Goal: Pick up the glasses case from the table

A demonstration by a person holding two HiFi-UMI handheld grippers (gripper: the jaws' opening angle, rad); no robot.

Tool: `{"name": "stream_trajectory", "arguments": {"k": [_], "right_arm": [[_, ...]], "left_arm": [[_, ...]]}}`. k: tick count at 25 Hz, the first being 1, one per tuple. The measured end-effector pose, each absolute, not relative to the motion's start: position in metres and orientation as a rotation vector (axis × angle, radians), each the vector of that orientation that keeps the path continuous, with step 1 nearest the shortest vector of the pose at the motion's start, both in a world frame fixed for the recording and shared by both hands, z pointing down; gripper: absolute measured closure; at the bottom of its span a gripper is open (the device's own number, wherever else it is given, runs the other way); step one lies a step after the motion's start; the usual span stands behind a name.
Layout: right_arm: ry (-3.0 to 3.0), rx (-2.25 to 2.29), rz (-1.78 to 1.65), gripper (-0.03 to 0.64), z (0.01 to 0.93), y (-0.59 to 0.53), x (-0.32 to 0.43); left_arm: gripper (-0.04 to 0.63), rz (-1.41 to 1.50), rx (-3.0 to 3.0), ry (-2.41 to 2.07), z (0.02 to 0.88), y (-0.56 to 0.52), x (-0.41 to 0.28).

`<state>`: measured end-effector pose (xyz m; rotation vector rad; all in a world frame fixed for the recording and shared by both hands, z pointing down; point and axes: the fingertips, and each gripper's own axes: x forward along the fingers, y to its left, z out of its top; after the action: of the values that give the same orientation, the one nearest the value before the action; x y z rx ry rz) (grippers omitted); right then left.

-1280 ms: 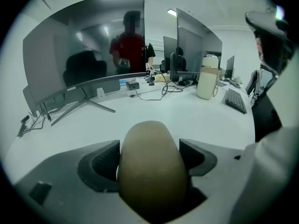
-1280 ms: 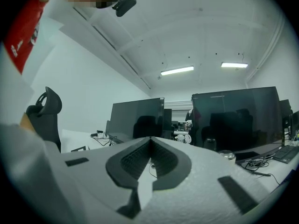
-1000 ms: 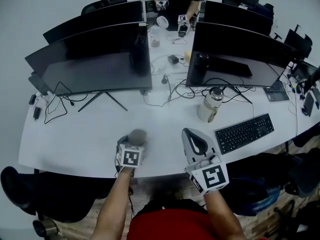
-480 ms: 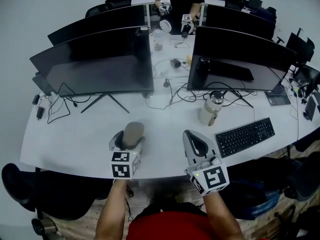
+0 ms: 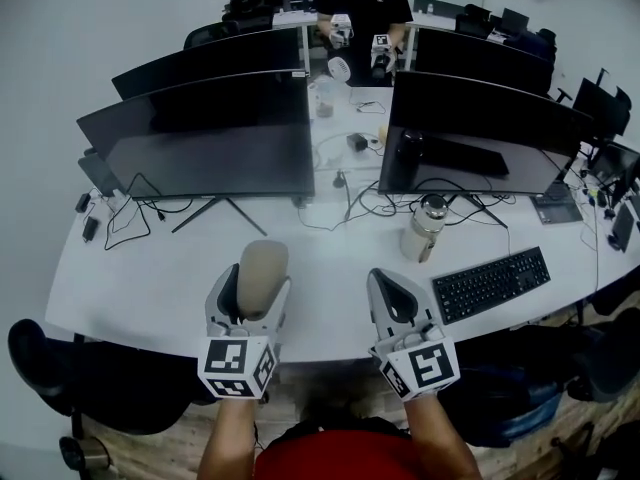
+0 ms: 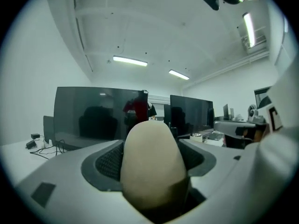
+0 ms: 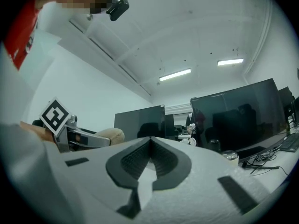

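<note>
Left gripper (image 5: 246,286) clamped on the case (image 5: 264,271), lower centre-left of the head view. The tan rounded end sticks up out of the jaws. In the left gripper view the case (image 6: 152,164) fills the bottom centre, pinched between both pads.

Change: a second ago the case sat low against the table (image 5: 140,288) near its front edge. Since then the gripper has come up and back toward the person, and the case now looks bigger and higher in frame. I read it as off the table, so the pickup is basically done and only holding remains.

Right gripper (image 5: 386,280), lower centre-right, has its jaws together on nothing and has barely moved. Keyboard (image 5: 490,283) at right is untouched.
</note>
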<state>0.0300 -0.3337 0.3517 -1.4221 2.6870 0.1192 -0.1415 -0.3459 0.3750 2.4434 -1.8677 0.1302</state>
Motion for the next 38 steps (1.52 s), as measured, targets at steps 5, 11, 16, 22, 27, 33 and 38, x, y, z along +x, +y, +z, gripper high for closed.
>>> {"name": "stream_trajectory", "arguments": {"k": [5, 11, 16, 22, 27, 33, 38], "right_arm": [[2.648, -1.399, 0.155, 0.614, 0.334, -0.325, 0.030], [2.643, -1.379, 0.209, 0.614, 0.325, -0.318, 0.022], [2.668, -1.400, 0.215, 0.615, 0.331, -0.317, 0.020], [2.670, -1.414, 0.225, 0.615, 0.332, -0.316, 0.022], [2.671, -1.413, 0.236, 0.615, 0.330, -0.313, 0.021], [2.666, -1.399, 0.245, 0.615, 0.327, -0.309, 0.020], [2.665, -1.394, 0.251, 0.615, 0.325, -0.307, 0.019]], "left_arm": [[0.232, 0.042, 2.474, -1.919, 0.350, -0.326, -0.147], [0.232, 0.011, 2.485, -1.930, 0.340, -0.318, -0.152], [0.232, -0.014, 2.478, -1.930, 0.338, -0.317, -0.153], [0.232, -0.024, 2.491, -1.921, 0.340, -0.318, -0.152], [0.232, -0.022, 2.486, -1.915, 0.335, -0.315, -0.147], [0.232, -0.030, 2.501, -1.919, 0.334, -0.313, -0.147], [0.232, -0.031, 2.498, -1.921, 0.333, -0.310, -0.147]]}}
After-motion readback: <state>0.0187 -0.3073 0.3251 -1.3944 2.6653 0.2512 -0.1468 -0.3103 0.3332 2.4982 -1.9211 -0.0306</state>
